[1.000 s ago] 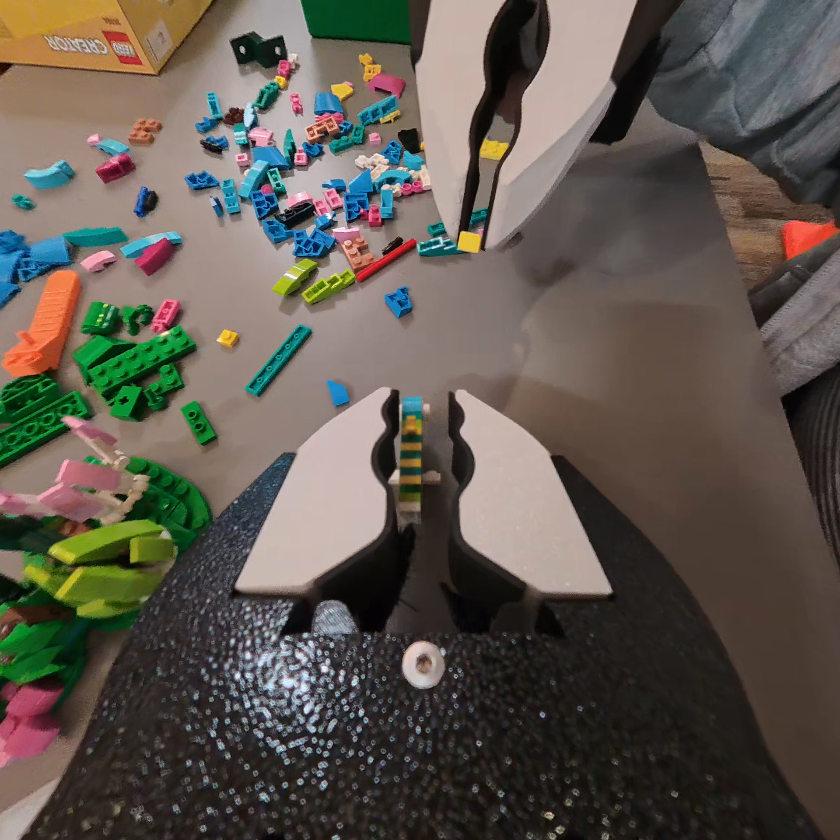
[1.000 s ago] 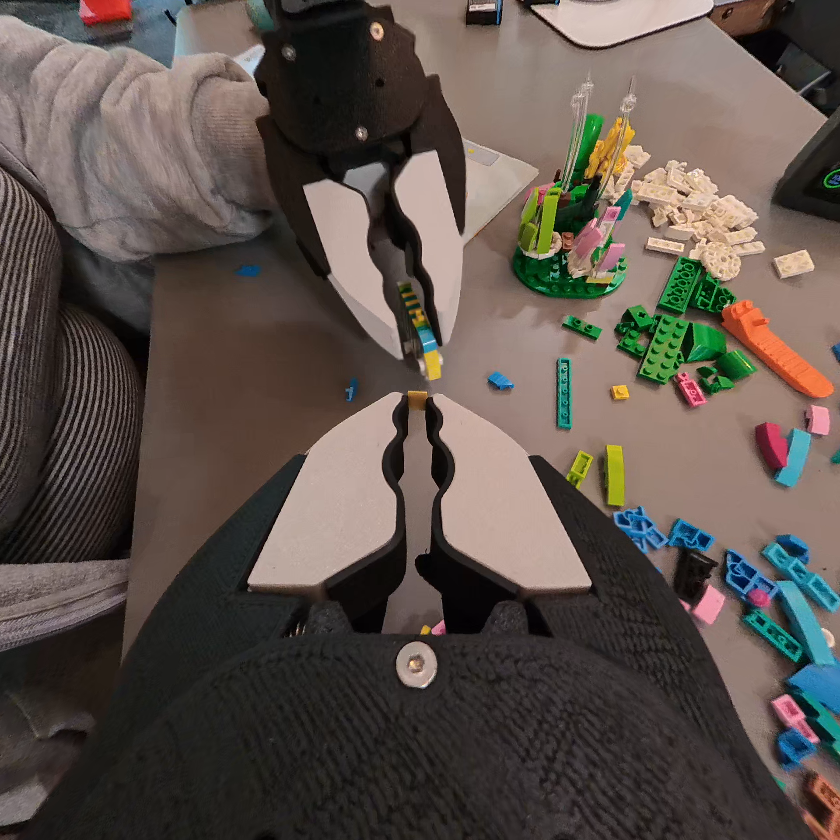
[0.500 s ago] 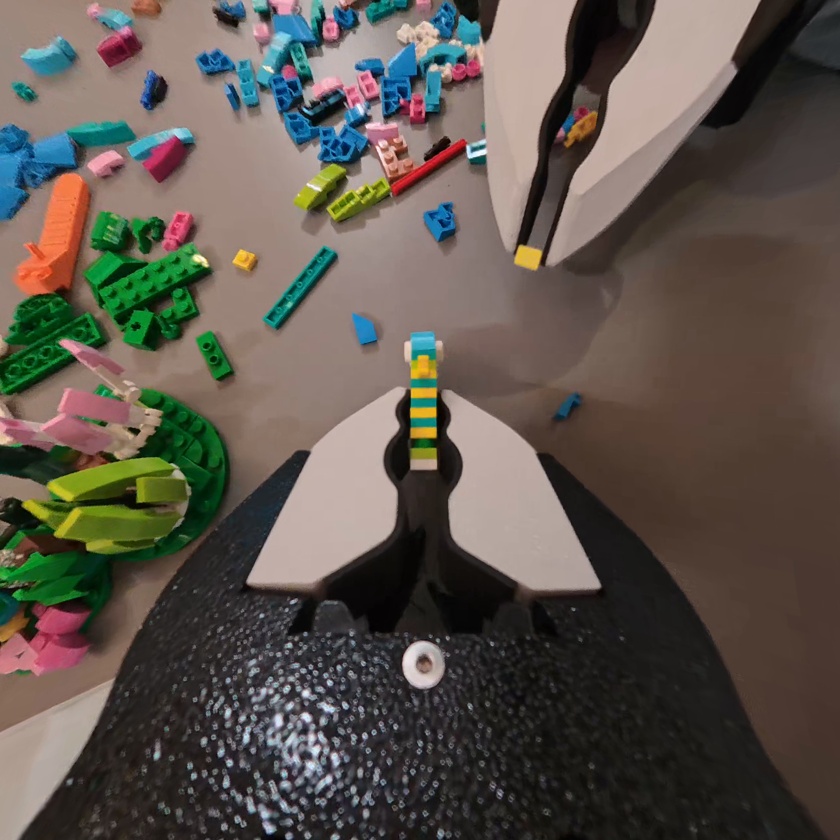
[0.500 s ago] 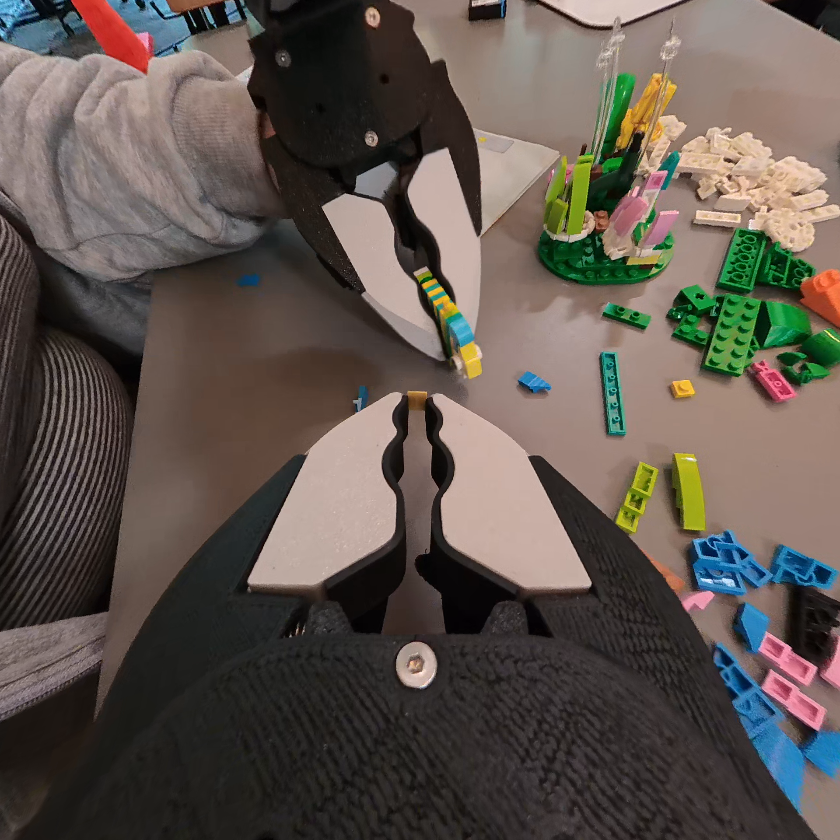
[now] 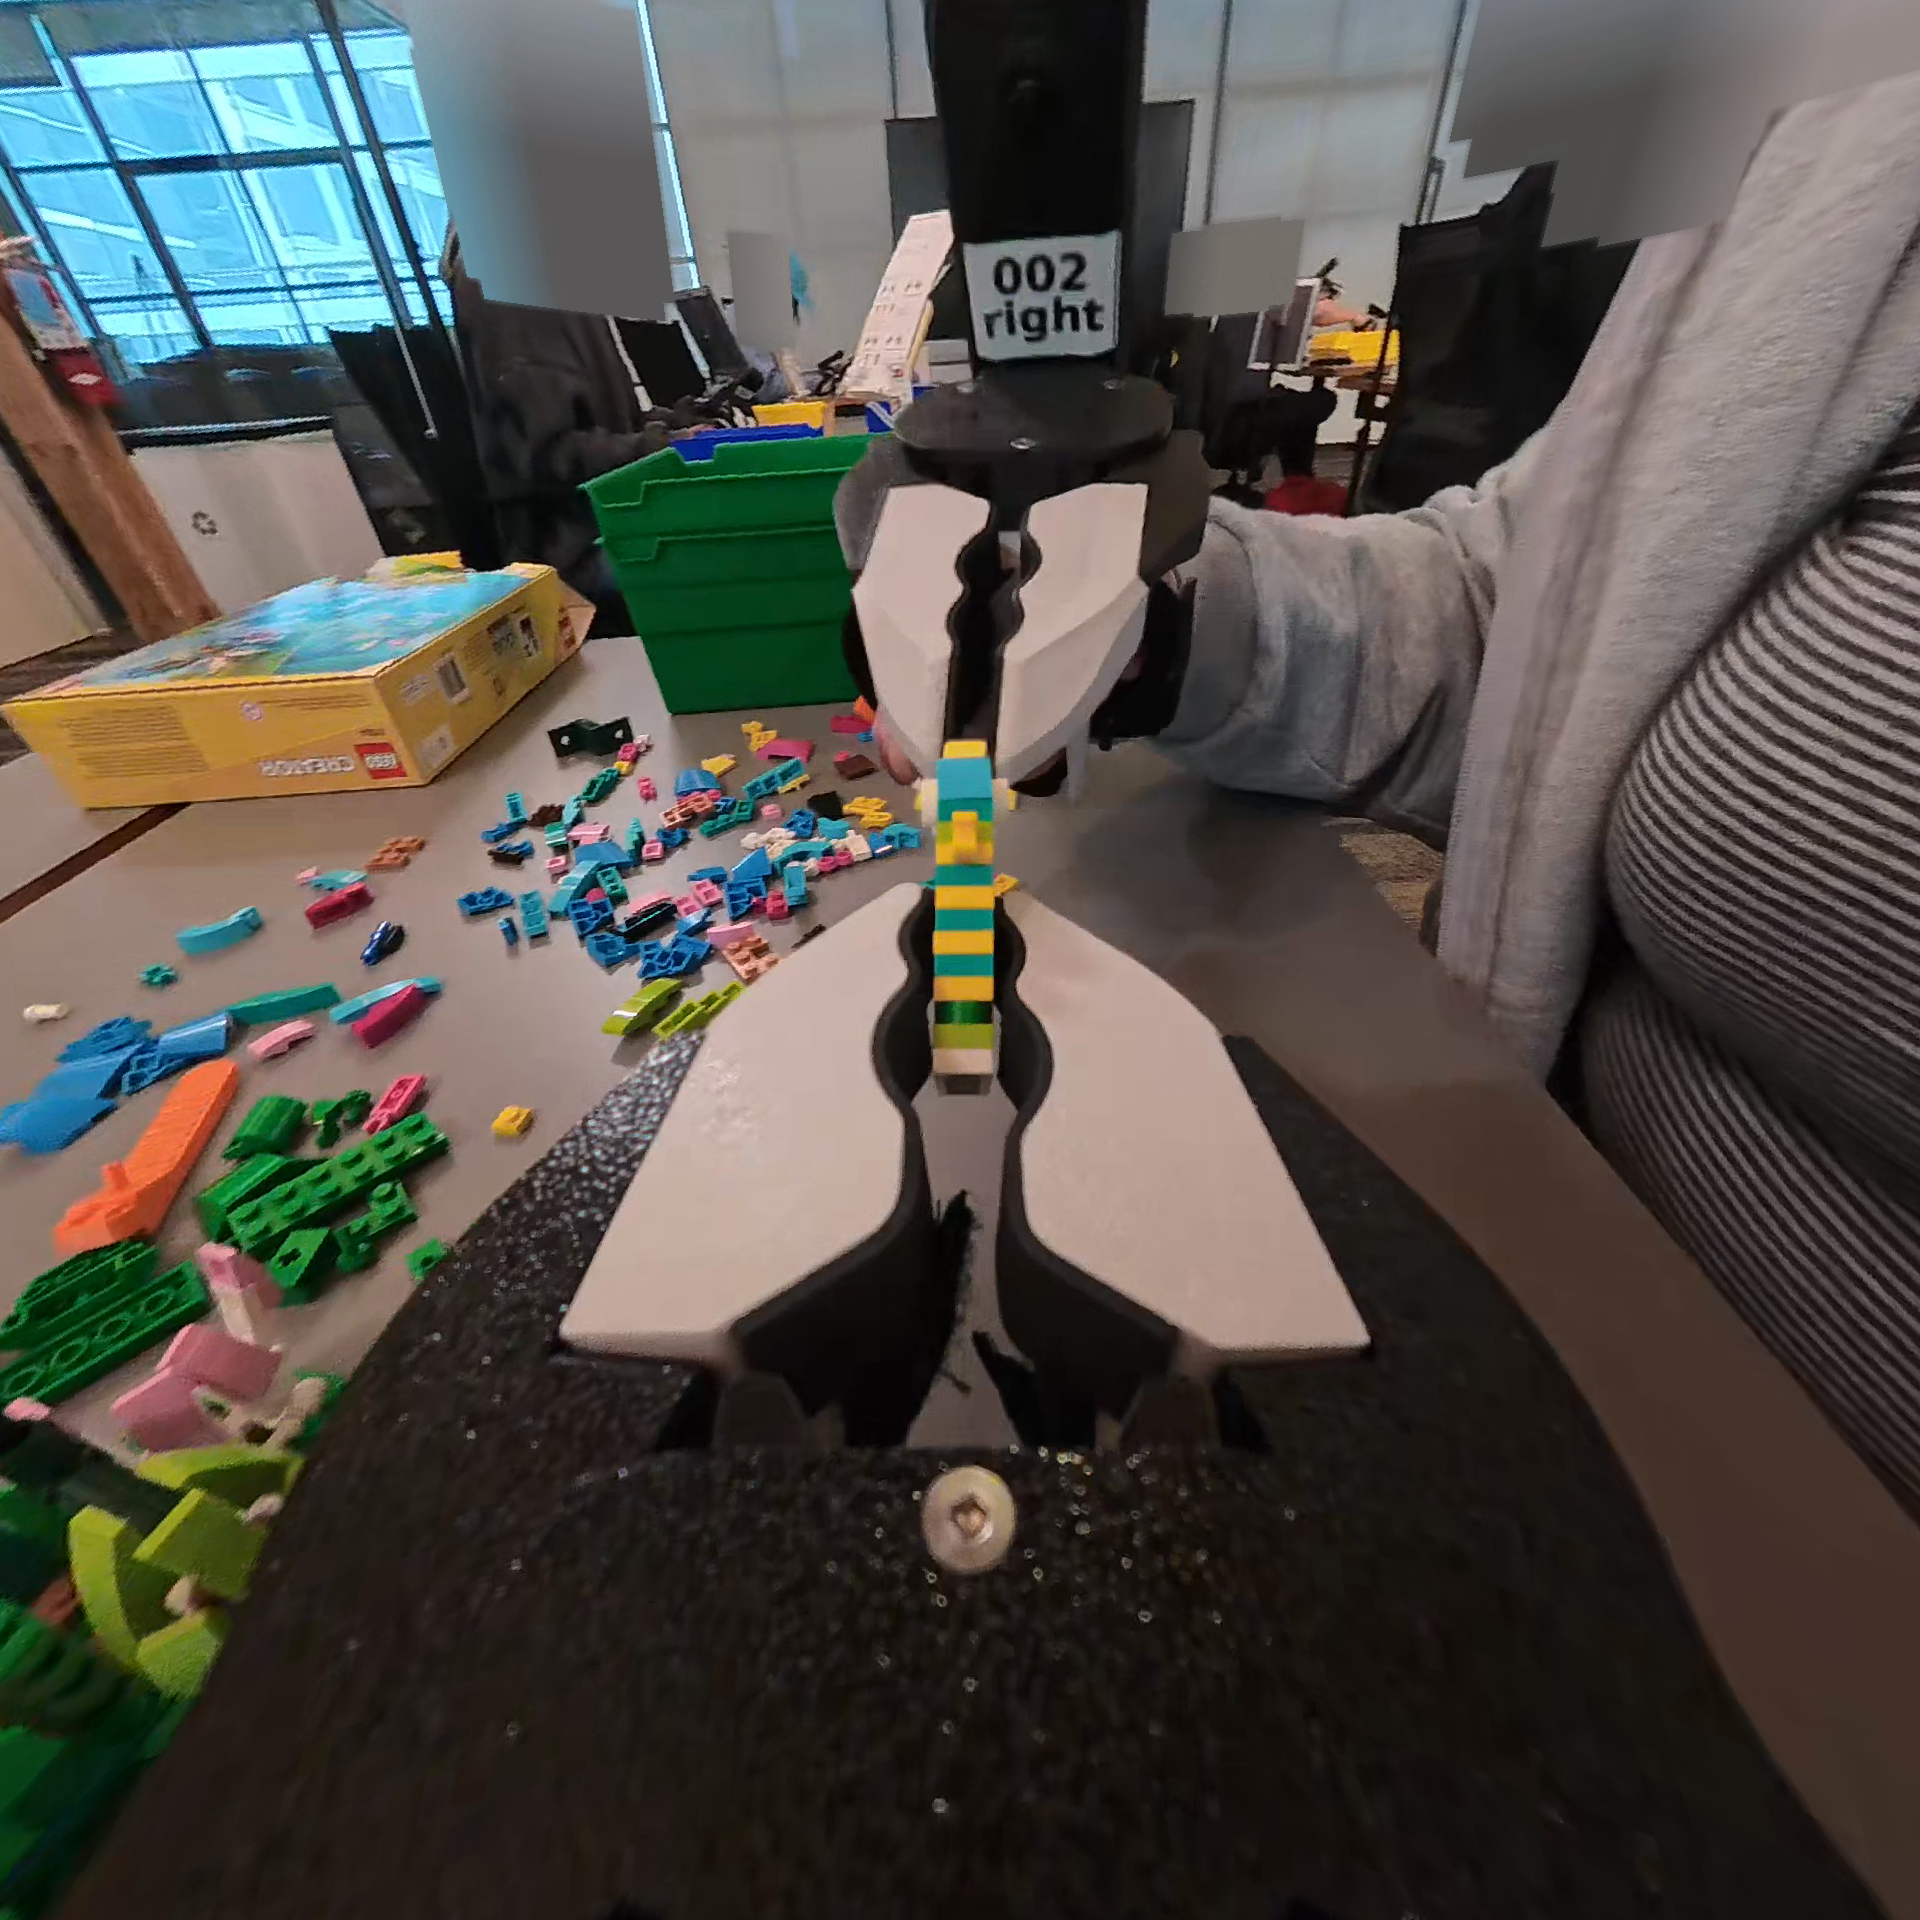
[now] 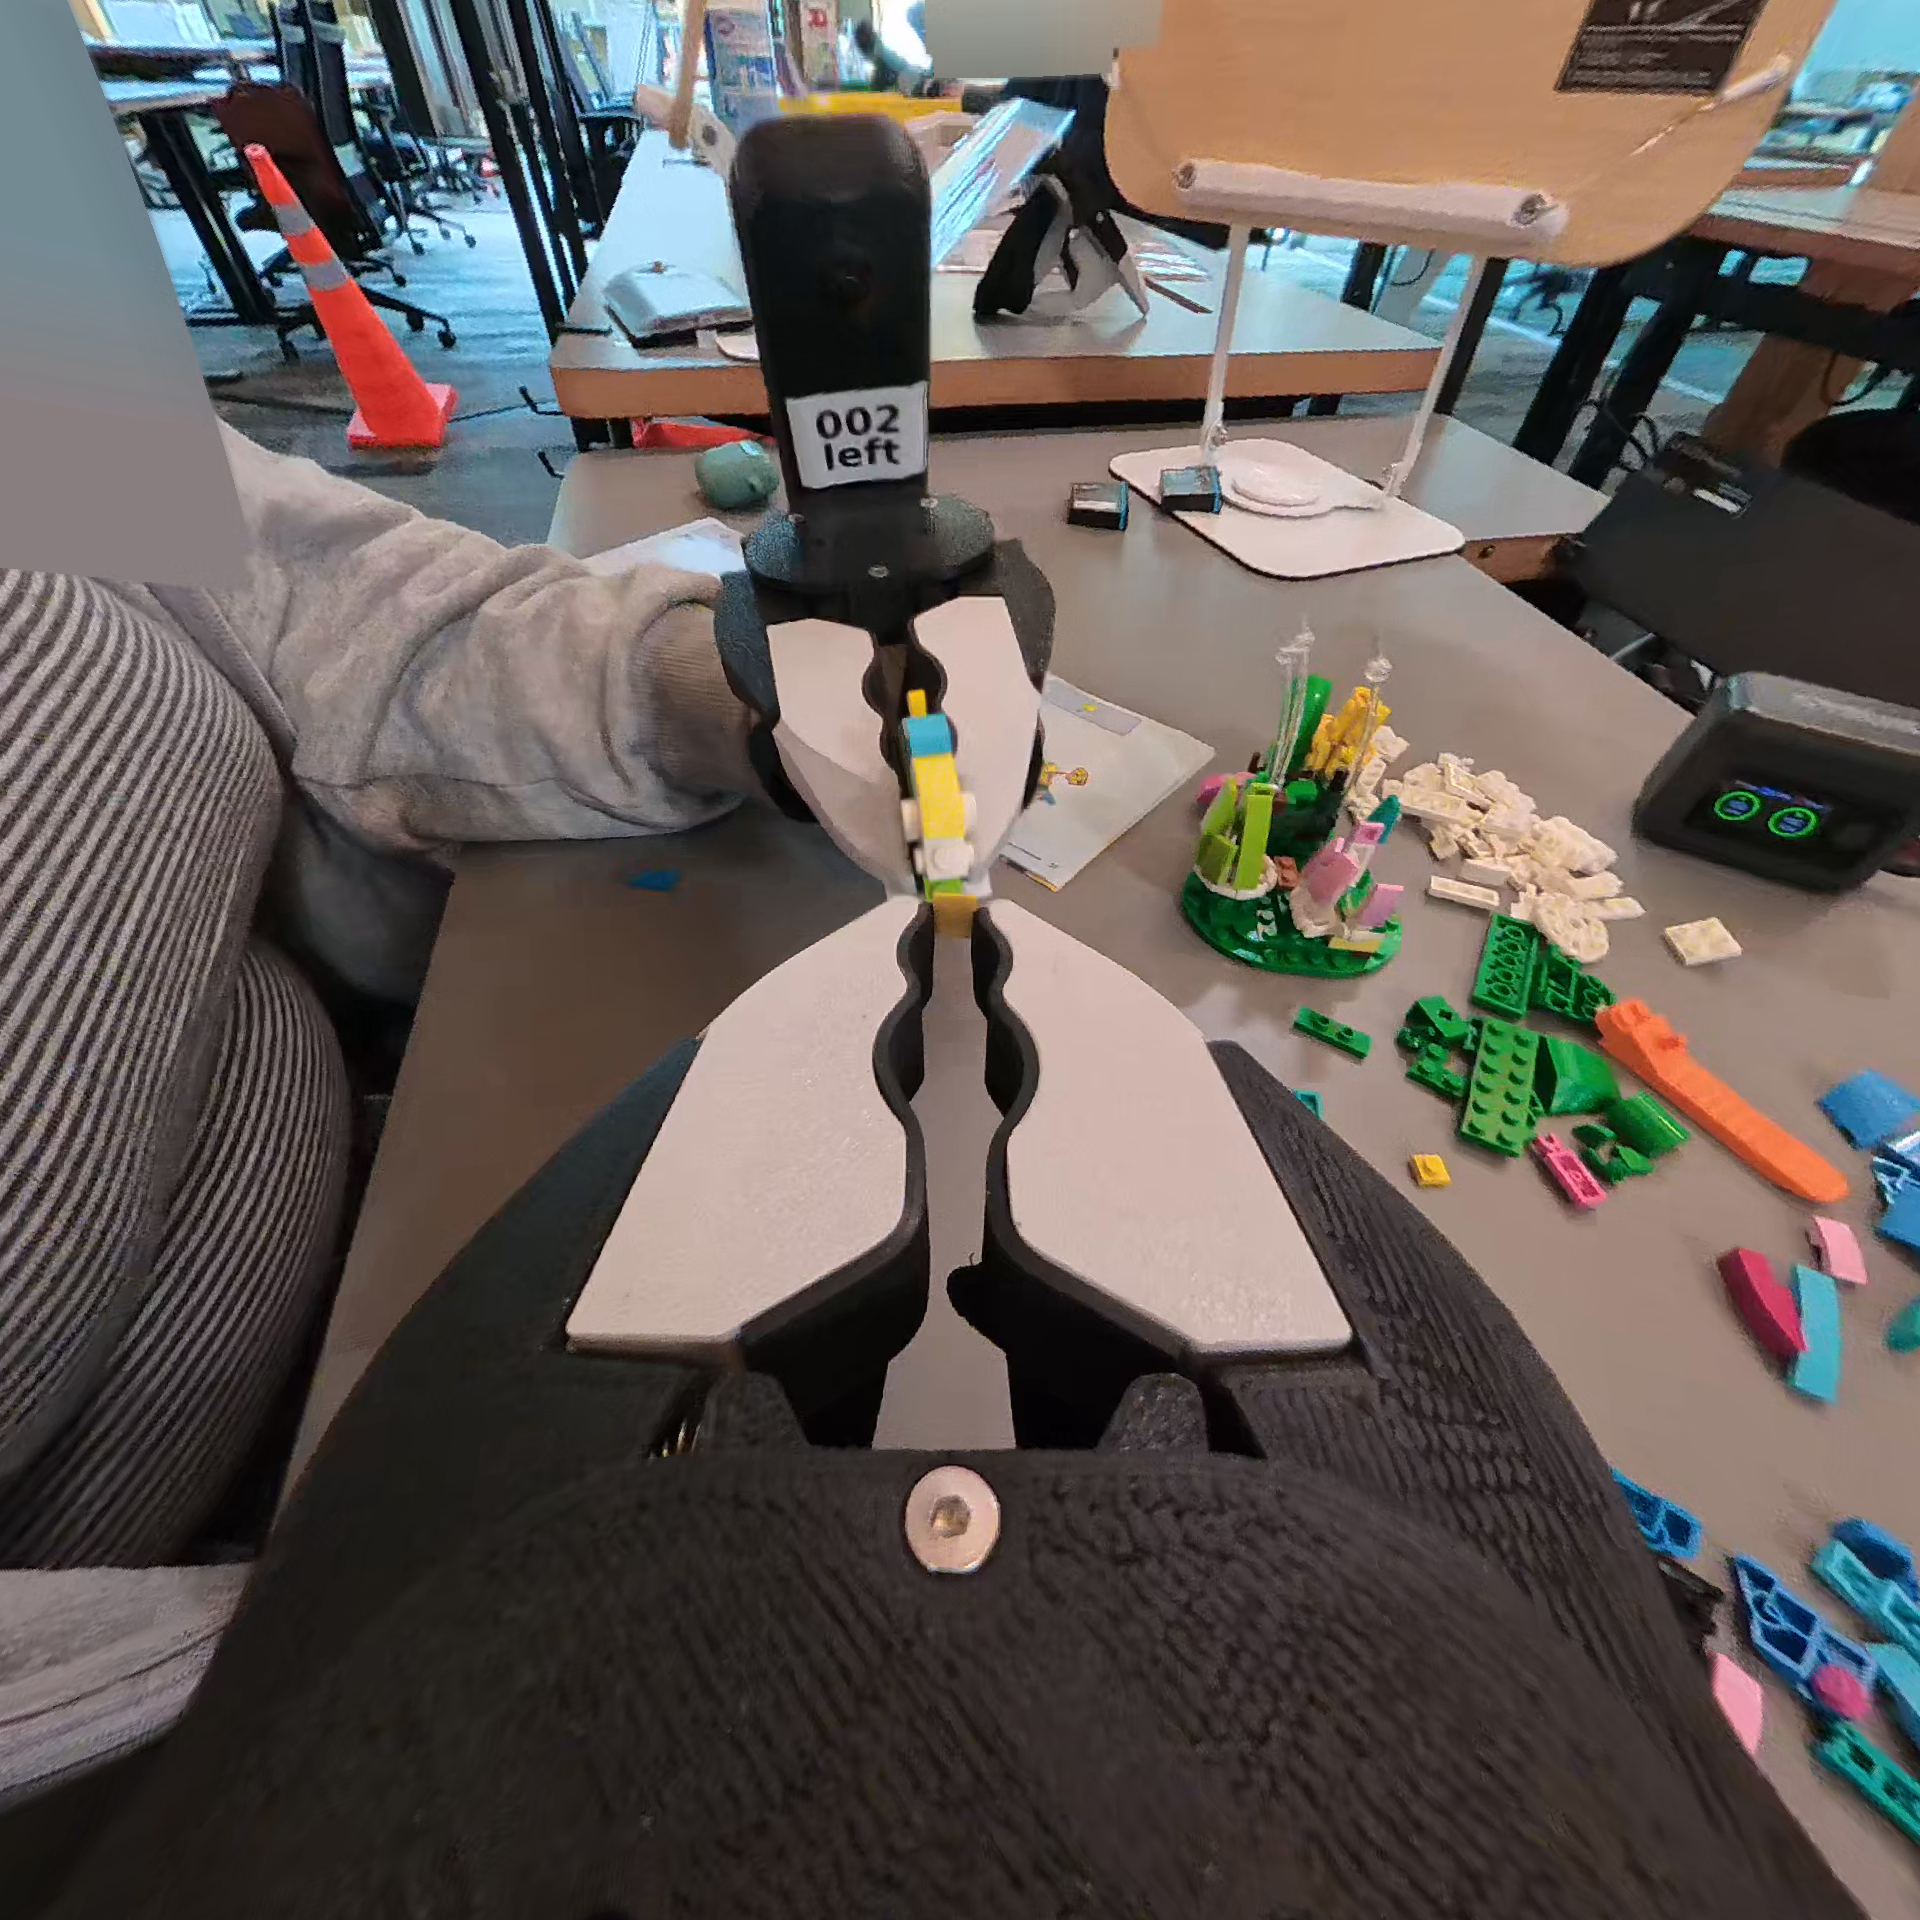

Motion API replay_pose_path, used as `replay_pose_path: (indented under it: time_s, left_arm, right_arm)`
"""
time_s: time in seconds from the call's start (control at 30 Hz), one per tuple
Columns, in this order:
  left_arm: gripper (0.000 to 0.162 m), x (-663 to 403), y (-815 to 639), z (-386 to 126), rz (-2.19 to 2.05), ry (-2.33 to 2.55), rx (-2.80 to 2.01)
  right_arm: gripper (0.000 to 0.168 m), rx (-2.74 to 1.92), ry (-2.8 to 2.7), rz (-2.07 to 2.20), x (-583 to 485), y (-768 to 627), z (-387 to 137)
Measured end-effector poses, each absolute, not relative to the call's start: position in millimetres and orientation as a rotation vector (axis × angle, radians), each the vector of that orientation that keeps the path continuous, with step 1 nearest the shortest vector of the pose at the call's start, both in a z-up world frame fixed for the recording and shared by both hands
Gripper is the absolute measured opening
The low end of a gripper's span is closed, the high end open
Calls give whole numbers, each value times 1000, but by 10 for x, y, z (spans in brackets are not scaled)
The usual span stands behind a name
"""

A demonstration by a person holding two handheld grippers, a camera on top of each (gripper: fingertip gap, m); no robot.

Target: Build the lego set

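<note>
My left gripper (image 5: 961, 906) is shut on a thin stack of teal and yellow striped bricks (image 5: 964, 940) with a green and white base, and holds it above the table. The stack's teal end sticks out past the fingertips. My right gripper (image 6: 954, 916) is shut on a small yellow brick (image 6: 954, 921) at its very tips. The two grippers face each other tip to tip. The yellow brick (image 5: 962, 749) sits against the stack's outer end (image 6: 933, 800). In the left wrist view the right gripper (image 5: 968, 753) is just beyond the stack.
Loose coloured bricks (image 5: 675, 862), green plates (image 5: 312, 1184) and an orange piece (image 5: 145, 1153) lie on the grey table. A yellow box (image 5: 301, 686) and green bins (image 5: 738, 582) stand behind. A built plant model (image 6: 1294, 831), white pieces (image 6: 1507, 842), a booklet (image 6: 1101, 790) and a black device (image 6: 1787, 800) are nearby. The tips of both grippers are at nearly the same place. The black device (image 6: 1787, 800) is about equally far from each gripper, around 35 cm.
Both grippers have tilted up from pointing down at the table to level, facing each other. The right gripper's yellow brick has come up against the end of the striped stack.
</note>
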State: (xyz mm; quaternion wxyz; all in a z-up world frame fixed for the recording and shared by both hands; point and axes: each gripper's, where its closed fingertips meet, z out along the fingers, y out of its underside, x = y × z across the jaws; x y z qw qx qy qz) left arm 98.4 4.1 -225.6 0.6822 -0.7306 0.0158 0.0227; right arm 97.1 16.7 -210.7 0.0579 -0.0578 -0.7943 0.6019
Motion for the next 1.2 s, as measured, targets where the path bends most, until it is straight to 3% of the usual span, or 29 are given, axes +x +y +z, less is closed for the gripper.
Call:
replay_pose_path:
  time_s: [1.2]
  left_arm:
    - [8, 1028, 119, -2433, -33, 9, -1767]
  right_arm:
    - [6, -200, -2568, 1739, 1008, 156, -2267]
